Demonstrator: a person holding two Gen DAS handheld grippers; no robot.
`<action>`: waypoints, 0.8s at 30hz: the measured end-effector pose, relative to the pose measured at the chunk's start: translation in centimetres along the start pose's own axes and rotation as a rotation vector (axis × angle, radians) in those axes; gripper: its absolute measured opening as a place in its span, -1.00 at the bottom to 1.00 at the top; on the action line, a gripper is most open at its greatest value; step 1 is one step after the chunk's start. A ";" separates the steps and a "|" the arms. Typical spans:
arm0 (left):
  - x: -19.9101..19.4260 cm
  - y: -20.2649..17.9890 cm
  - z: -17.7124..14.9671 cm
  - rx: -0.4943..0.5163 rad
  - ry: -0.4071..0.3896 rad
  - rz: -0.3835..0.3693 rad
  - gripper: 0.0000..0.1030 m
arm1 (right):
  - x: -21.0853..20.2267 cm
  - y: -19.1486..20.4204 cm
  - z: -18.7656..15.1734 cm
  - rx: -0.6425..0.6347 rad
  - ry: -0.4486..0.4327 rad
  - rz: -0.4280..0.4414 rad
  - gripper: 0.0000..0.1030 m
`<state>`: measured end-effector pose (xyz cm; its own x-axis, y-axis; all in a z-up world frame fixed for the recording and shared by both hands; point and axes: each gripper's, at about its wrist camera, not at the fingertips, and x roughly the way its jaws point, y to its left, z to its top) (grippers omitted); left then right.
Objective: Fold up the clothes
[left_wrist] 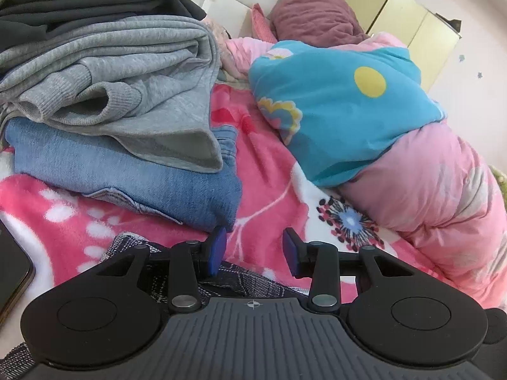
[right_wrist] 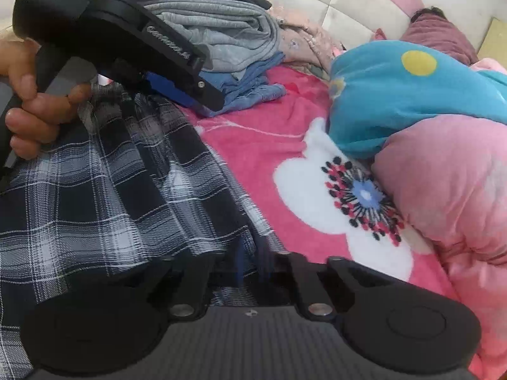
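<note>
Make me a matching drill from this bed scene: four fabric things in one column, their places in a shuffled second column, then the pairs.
Things:
1. grey ribbed sweatshirt
2. folded blue denim jeans
3. black-and-white plaid garment
4. blue blanket with a yellow dot

Places:
A. bottom of the folded stack, on the pink floral bed cover
B. over the pink quilt roll
C. directly on top of the jeans
D. nearest the cameras, under the grippers

Pairs: 1-C, 2-A, 3-D, 4-B
</note>
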<state>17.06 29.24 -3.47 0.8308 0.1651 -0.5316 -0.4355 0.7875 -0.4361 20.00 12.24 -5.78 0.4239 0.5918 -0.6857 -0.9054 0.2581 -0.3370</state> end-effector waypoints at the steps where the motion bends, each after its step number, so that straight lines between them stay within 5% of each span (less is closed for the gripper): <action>1: 0.0 0.0 0.0 0.003 0.000 0.003 -0.25 | -0.1 0.5 0.0 -0.026 0.000 -0.014 -1.00; 8: 0.2 0.1 0.3 0.041 -0.020 0.064 -0.25 | -0.6 -0.4 0.9 0.021 -0.069 -0.093 -1.00; 16: -0.6 -0.1 0.4 0.028 -0.073 0.026 -0.25 | 0.5 -2.2 0.5 0.145 -0.058 -0.086 -0.91; 20: -1.6 -1.0 0.2 0.052 -0.122 -0.020 -0.25 | -6.2 -7.2 -1.1 0.416 -0.142 -0.166 -0.64; 24: -1.6 -5.2 -2.0 0.173 -0.006 -0.181 -0.25 | -16.2 -10.6 -6.5 0.621 -0.190 -0.317 -0.61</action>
<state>17.26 23.73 -1.79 0.8921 0.0154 -0.4515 -0.2143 0.8942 -0.3929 22.86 -5.02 4.68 0.7083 0.5246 -0.4724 -0.6093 0.7922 -0.0337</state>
